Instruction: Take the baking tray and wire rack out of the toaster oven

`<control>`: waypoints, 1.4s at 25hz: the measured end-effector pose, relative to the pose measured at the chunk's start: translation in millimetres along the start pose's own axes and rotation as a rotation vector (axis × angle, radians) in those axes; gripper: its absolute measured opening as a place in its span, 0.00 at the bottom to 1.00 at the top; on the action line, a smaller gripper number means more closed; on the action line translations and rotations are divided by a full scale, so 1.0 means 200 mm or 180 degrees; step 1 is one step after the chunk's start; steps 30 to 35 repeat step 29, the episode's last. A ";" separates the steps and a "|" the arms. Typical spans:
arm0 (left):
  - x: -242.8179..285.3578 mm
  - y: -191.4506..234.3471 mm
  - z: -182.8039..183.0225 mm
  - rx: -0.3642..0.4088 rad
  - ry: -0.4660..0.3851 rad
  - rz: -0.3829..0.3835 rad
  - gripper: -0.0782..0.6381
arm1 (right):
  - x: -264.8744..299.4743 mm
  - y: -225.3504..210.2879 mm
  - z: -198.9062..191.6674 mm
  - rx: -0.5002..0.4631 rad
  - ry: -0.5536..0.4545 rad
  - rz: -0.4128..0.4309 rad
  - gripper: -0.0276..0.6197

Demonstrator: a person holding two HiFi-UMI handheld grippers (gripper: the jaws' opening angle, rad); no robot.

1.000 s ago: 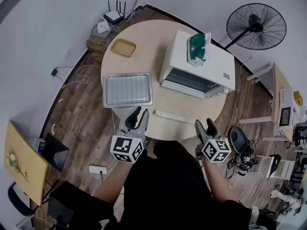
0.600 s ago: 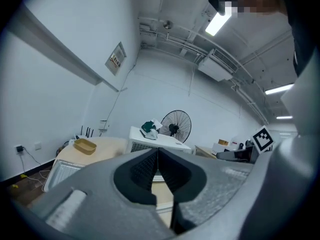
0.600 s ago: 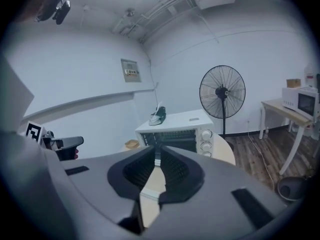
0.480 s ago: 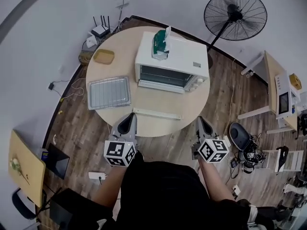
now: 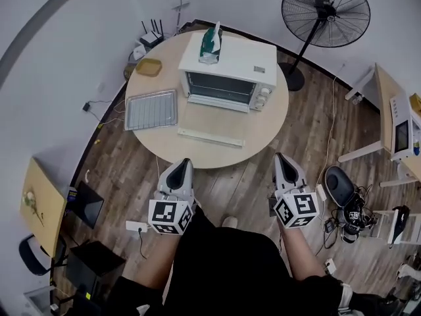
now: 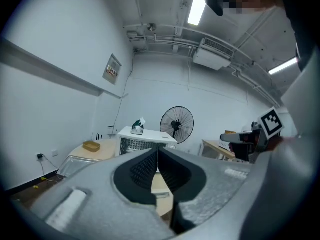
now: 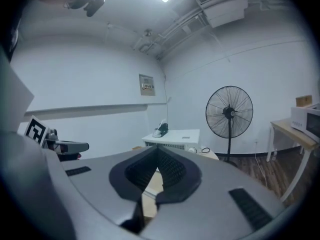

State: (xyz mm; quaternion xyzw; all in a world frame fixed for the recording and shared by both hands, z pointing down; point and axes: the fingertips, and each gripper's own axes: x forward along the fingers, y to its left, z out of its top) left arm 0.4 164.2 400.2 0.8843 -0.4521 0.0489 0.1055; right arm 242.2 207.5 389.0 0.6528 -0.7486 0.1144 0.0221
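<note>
The white toaster oven (image 5: 227, 71) stands on the round table (image 5: 263, 127), its front toward me. A silver baking tray (image 5: 151, 108) with a wire grid showing in it lies on the table left of the oven. My left gripper (image 5: 186, 164) and right gripper (image 5: 279, 157) hang over the wooden floor, short of the table's near edge, both shut and holding nothing. The left gripper view looks past shut pads (image 6: 145, 169) at the oven (image 6: 142, 143) and tray (image 6: 75, 161). In the right gripper view the oven (image 7: 172, 138) sits beyond the shut jaws.
A green-and-white pack (image 5: 210, 41) rests on the oven top. A yellow dish (image 5: 149, 66) sits at the table's far left, and a long white strip (image 5: 210, 137) lies before the oven. A standing fan (image 5: 325, 12) and a side desk (image 5: 395, 130) are at the right.
Both grippers have shut and drawn back from the table's near edge. The whole view has backed away, so the table and oven now sit farther off.
</note>
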 end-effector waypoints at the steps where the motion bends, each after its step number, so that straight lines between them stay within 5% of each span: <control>1: -0.02 -0.03 -0.02 0.0022 0.0023 0.0026 0.14 | -0.03 0.00 0.00 0.0019 -0.0008 0.0017 0.05; 17: 0.06 -0.32 -0.05 0.0187 0.0035 -0.0123 0.14 | -0.16 -0.16 0.04 -0.0242 -0.0098 -0.0175 0.05; 35: 0.07 -0.28 -0.01 0.0198 0.0001 -0.0120 0.14 | -0.11 -0.12 0.04 -0.0218 -0.0105 -0.0111 0.05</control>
